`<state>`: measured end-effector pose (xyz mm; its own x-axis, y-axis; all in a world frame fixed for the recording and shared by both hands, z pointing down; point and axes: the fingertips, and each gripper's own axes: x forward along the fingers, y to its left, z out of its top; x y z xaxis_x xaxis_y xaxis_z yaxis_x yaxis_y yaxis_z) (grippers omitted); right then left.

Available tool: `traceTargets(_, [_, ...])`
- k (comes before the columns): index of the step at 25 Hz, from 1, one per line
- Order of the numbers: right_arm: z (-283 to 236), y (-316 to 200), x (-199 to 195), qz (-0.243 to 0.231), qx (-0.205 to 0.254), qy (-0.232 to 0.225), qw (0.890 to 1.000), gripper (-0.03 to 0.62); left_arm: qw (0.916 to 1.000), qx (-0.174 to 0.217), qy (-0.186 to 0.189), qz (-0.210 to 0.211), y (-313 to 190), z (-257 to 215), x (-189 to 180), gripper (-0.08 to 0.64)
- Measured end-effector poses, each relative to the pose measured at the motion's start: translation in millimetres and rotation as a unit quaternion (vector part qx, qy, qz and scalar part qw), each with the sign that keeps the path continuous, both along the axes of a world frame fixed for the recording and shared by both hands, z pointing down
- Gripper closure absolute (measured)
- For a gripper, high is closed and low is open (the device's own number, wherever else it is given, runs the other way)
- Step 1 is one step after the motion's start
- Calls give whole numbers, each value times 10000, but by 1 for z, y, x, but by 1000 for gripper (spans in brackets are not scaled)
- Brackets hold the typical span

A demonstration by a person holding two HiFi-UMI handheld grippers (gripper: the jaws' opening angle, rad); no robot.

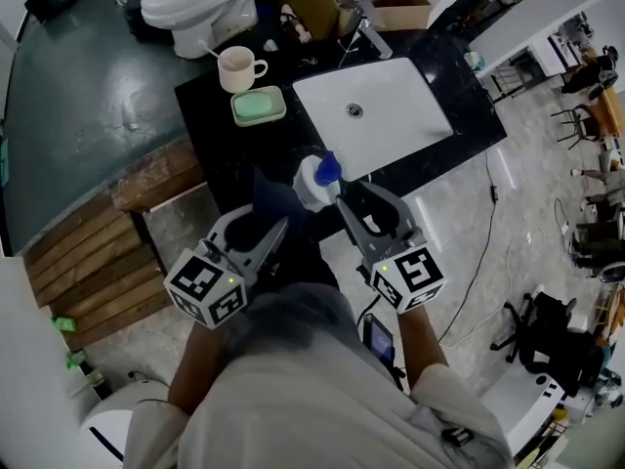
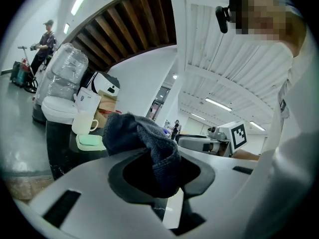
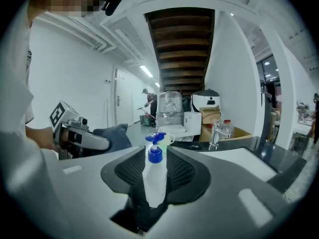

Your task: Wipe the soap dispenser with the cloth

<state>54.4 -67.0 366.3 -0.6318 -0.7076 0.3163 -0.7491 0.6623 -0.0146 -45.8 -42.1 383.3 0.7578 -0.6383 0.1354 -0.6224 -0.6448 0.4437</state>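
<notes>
Far left, off the black counter (image 1: pixel 210 135): white toilet (image 1: pixel 195 8). On the counter's left part: cream cup (image 1: pixel 237 68), and just in front of it a pale dish (image 1: pixel 238 116) holding green soap (image 1: pixel 259 104).

Left gripper (image 1: pixel 273 231) is at the counter's near edge, jaws clamped on the dark grey cloth (image 2: pixel 144 138). Cloth is bunched up and spills out over the jaw tips.

Just right of it is the soap dispenser (image 3: pixel 155 176): white bottle, blue pump, upright. It's pinched between the right gripper (image 1: pixel 342 201) pads low on the body, with the pump head above the jaws. Bottle is over the near counter edge, in front of the sink's near-left corner. Can't tell if its base touches the counter. Right gripper view shows a gap between cloth and bottle: near, not touching.

Right of the grippers: white rectangular sink (image 1: pixel 391 130), metal faucet (image 1: pixel 371 35) behind it, cardboard box (image 1: pixel 400 8) behind that.
</notes>
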Motion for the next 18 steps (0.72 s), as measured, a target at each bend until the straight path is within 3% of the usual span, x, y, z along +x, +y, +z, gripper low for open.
traceTargets(5, [-25, 10, 10, 292, 229, -166, 9992, 554, 9993, 324, -158, -121, 0, -22, -6, 457])
traceTargets(8, [-36, 14, 16, 527, 258, -323, 9978, 591, 9959, 801, -255, -343, -2, -43, -10, 457])
traceTargets(11, [-44, 24, 20, 576, 215, -486, 9969, 591, 9914, 1161, -373, -476, 0, -59, -10, 457])
traceTargets(18, [-82, 50, 4, 513, 416, -654, 9957, 594, 9875, 1374, -498, -599, -1, -76, -11, 457])
